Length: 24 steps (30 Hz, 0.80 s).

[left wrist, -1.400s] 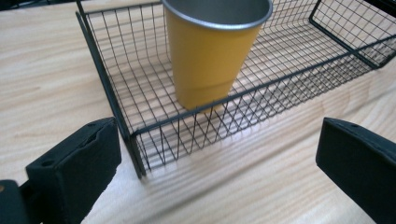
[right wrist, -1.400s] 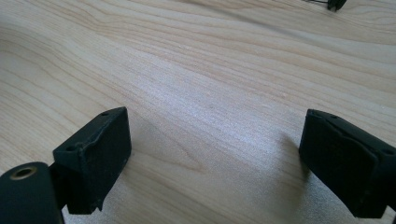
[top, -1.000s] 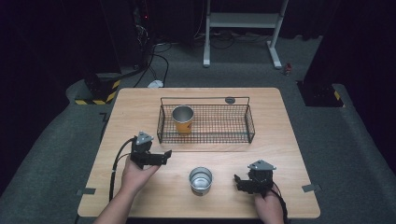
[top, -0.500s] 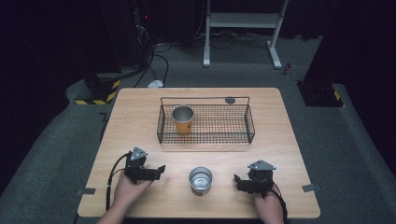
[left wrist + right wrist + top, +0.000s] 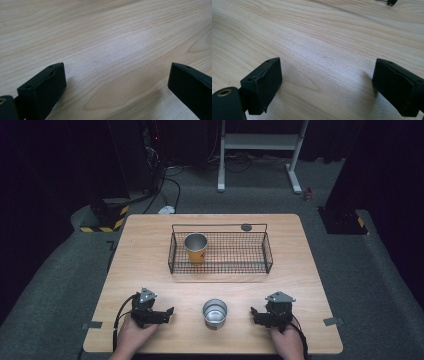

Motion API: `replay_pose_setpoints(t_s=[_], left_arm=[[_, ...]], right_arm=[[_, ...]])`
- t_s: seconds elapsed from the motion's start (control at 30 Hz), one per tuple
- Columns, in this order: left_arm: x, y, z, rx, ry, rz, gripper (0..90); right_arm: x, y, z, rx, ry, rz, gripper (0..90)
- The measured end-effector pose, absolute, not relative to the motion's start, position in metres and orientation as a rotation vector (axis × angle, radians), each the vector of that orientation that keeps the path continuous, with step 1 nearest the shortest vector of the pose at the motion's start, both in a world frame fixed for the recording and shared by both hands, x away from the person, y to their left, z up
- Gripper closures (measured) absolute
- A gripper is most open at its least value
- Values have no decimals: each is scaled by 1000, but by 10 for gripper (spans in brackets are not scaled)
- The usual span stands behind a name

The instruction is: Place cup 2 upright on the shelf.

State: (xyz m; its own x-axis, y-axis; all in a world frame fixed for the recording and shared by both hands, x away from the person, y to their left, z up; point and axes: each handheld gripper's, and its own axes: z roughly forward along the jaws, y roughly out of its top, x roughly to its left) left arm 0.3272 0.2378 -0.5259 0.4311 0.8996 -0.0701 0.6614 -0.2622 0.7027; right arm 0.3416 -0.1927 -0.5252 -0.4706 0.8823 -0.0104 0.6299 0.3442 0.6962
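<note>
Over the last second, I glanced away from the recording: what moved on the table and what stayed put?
The left hand-held gripper drew back toward the person's edge of the table and sank lower, its jaws closing slightly with nothing between them. Nothing was grasped or released. The right hand-held gripper, the steel cup, the wire basket and the orange cup inside it stayed as they were.

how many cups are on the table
2: an orange cup with a metal rim stands in the left end of the black wire basket; a silver metal cup stands on the wooden table near its front edge.
</note>
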Motion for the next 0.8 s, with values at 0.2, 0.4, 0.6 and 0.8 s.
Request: replay_pose_setpoints(t_s=[0.2, 0.4, 0.6, 0.8], left_arm=[[328, 232, -529, 2053, 1296, 521, 8], [330, 229, -530, 2054, 1276, 543, 7], [334, 229, -530, 2057, 1275, 536, 2], [336, 229, -530, 2056, 1274, 534, 2]], right_arm=[[341, -193, -525, 1324, 2231, 896, 93], [341, -194, -525, 1316, 2238, 901, 94], [341, -194, -525, 1316, 2242, 902, 94], [341, -195, -525, 1315, 2237, 906, 110]])
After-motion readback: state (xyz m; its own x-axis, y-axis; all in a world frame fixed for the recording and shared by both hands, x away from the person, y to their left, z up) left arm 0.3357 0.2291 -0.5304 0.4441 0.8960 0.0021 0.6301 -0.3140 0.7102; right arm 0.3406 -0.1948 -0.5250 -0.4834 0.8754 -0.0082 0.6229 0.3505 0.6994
